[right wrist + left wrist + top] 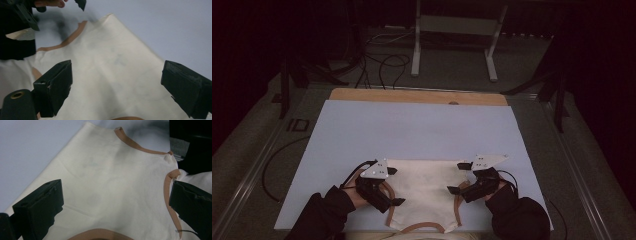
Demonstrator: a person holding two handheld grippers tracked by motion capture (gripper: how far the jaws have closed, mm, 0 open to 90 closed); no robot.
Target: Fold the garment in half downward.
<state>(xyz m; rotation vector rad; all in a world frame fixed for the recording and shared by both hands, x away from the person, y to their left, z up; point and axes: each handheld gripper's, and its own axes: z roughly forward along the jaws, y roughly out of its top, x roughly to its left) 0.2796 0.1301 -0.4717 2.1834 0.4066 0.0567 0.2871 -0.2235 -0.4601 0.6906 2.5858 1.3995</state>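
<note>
Worktop (362, 130) has a pale sheet cover. Cream sleeveless top (427, 187) with tan trim lies flat on it at the near edge, between my hands. Looks light, thin, floppy, so it will sag and crease when lifted; best grabbed at the tan-bound armhole edges. My left tool (395, 186) and right tool (458, 177) sit over its two sides, jaws apart on both, nothing pinched.

Lab; dark curtains (242, 60); floor cables (384, 67); metal stand (457, 30)
</note>
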